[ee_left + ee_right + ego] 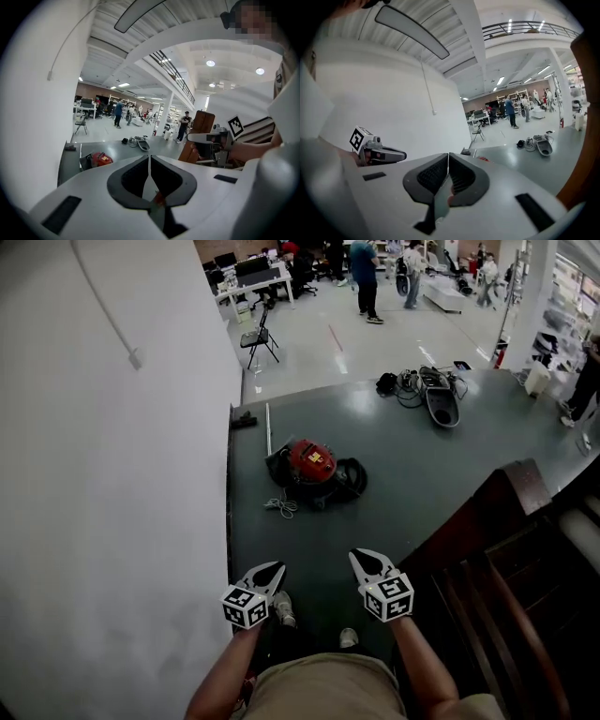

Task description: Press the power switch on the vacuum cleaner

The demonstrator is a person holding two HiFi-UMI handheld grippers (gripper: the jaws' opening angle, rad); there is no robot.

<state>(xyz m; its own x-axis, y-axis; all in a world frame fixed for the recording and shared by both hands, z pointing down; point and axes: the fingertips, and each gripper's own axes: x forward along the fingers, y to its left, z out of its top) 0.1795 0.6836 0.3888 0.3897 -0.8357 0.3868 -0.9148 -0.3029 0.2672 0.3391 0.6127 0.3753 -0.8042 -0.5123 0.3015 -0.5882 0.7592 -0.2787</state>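
Writing: the vacuum (312, 463) has a yellow label (318, 460) on its red top, and we find the print too small to read.
Markers: the cube (246, 607) on each gripper shows black-and-white square patterns, and we see no letters on them.
Left gripper (277, 568): clenched on nothing. In its own view we see the two dark pads meet along a thin line.
Right gripper (358, 557): also clenched and empty, with its pads pressed together at the tips.
Arms: we see two bare forearms (220, 676) rise from the bottom of the head view, one to each gripper.
Pose: the grippers sit side by side, low in front of the body. They stay apart from each other, and their tips point forward and lean a little toward one another.
Cross views: in the left gripper view we see a hand (244, 151) wrapped round the right gripper's grip. In the right gripper view the left gripper shows at the left edge.
Vacuum: it sits on the grey floor (422, 465), near the white wall (112, 484). It is straight ahead of both grippers and well apart from them.
Cord (281, 506): white and bunched, it lies just beside the vacuum on its near left side.
Beyond: we see a floor nozzle (442, 405) with tangled cables farther off, and people standing in the hall behind.
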